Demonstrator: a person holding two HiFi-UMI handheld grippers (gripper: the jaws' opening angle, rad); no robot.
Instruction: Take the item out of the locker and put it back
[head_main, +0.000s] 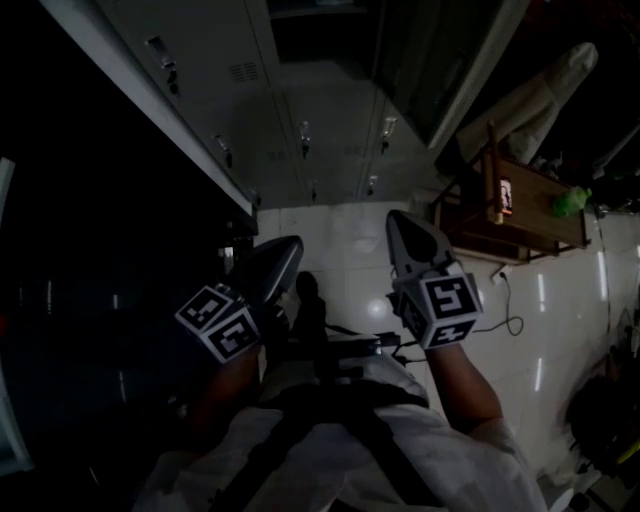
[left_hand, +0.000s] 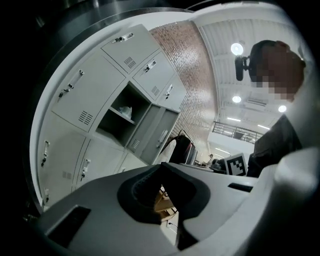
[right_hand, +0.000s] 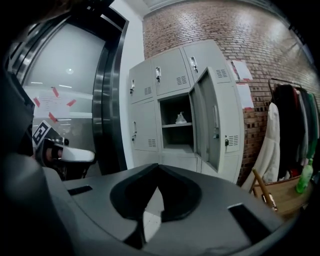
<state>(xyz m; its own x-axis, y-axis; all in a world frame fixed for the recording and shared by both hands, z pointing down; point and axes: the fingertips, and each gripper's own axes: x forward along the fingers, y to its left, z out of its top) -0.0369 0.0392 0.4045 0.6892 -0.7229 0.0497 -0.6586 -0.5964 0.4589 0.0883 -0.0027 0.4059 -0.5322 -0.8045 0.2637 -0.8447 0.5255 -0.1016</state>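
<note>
A grey locker bank (right_hand: 175, 100) stands against a brick wall, with one compartment open and its door (right_hand: 212, 120) swung to the right. A small pale item (right_hand: 181, 118) sits on the shelf inside that compartment, and it also shows as the same pale item (left_hand: 125, 110) in the left gripper view. My right gripper (right_hand: 158, 167) is shut and empty, well short of the locker. My left gripper (left_hand: 161, 165) has its jaw tips together with nothing between them. From the head view, the left gripper (head_main: 285, 252) and the right gripper (head_main: 403, 225) both hover over the tiled floor in front of the lockers (head_main: 320, 130).
A wooden chair (right_hand: 272, 192) with a green bottle (right_hand: 303, 177) stands right of the locker, under a coat rack (right_hand: 295, 120) hung with clothes and a white garment (right_hand: 272, 145). A dark-framed glass doorway (right_hand: 107, 100) is left of the lockers. A cable (head_main: 505, 325) lies on the floor.
</note>
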